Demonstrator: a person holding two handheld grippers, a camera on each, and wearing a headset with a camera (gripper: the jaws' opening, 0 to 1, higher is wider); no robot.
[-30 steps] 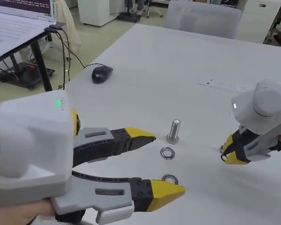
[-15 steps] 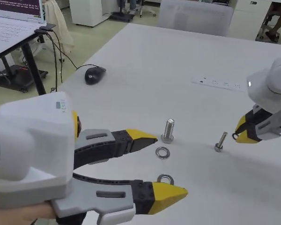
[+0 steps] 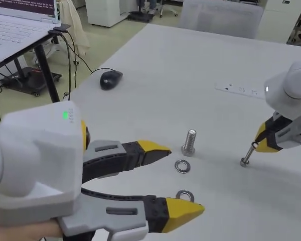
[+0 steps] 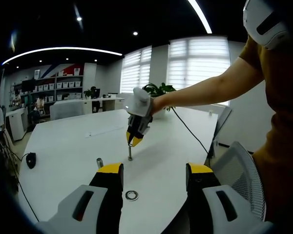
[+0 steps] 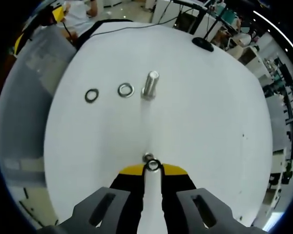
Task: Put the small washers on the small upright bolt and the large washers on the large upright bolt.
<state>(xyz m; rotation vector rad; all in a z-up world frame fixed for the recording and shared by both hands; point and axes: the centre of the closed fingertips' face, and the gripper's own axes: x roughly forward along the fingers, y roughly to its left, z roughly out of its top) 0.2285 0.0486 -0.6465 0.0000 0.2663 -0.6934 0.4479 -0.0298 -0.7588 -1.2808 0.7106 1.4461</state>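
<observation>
Angled down, right hand-held gripper (image 3: 264, 145) pinches small washer (image 5: 153, 165) at the small bolt (image 3: 247, 157); left hand-held gripper (image 3: 184, 178) gapes.

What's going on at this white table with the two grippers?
A person works with a hand-held gripper in each hand. The right hand-held gripper pinches a small silver metal washer right at the top of the thin small steel bolt, which leans in the head view. The left hand-held gripper hovers open over two large silver ring washers lying flat on the white table beside the thick large upright bolt.
</observation>
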